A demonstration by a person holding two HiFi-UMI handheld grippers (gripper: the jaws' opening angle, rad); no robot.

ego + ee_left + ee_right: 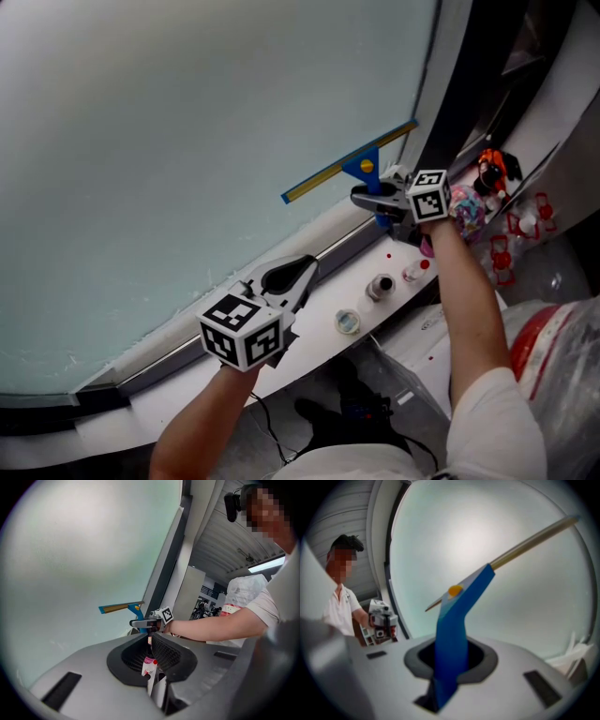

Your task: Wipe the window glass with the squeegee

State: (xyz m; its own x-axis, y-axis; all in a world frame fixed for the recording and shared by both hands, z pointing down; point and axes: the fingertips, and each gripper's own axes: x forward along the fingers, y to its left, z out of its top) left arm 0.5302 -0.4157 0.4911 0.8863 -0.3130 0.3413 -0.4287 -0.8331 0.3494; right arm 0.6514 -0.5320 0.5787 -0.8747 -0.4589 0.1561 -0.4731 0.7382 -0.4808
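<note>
The right gripper (451, 656) has its jaws clamped on the blue handle of the squeegee (454, 616). The squeegee's blade sits tilted against the window glass (187, 131), near the lower right corner. The left gripper (152, 658) holds nothing, with its jaws nearly together above the white sill (314, 328), well apart from the squeegee. A small jar (380, 286) and a tape roll (347, 322) stand on the sill.

On the white sill (314, 335) stand a small metal cylinder (381, 286), a tape roll (347, 322) and a red-capped bottle (413, 272), near a plastic bag (562, 356).
</note>
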